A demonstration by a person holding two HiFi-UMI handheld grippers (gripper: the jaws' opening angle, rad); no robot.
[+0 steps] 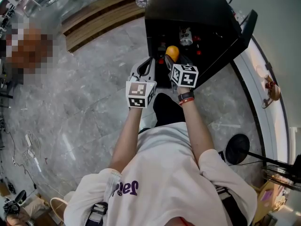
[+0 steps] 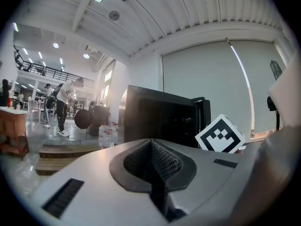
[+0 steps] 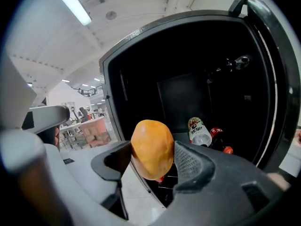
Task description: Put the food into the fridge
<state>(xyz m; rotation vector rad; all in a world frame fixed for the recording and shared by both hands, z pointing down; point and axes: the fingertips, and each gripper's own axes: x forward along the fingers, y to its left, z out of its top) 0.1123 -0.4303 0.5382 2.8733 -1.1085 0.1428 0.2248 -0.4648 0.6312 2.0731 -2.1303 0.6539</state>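
You stand on a grey marble floor (image 1: 70, 112) in a bright hall, facing a black mini fridge (image 1: 188, 8) whose door (image 1: 237, 44) hangs wide open to your right. This leaves the dark cavity clear for a straight reach.

A low wooden platform (image 1: 101, 15) runs behind the fridge and a round black stand base (image 1: 237, 148) sits by your right side. Both are well apart from your path.

Your right gripper (image 3: 153, 166) is clamped on an oval orange-yellow fruit (image 3: 151, 145), one pad on each flank. It holds the fruit just at the fridge mouth, not yet inside.

Your left gripper (image 2: 153, 168) has its jaws pressed together on nothing and sits beside the right one, out of the opening.

On the fridge floor a white-capped bottle (image 3: 199, 131) and a red-capped bottle (image 3: 219, 140) lie to the right. These likely crowd that side, so the left side looks easier.
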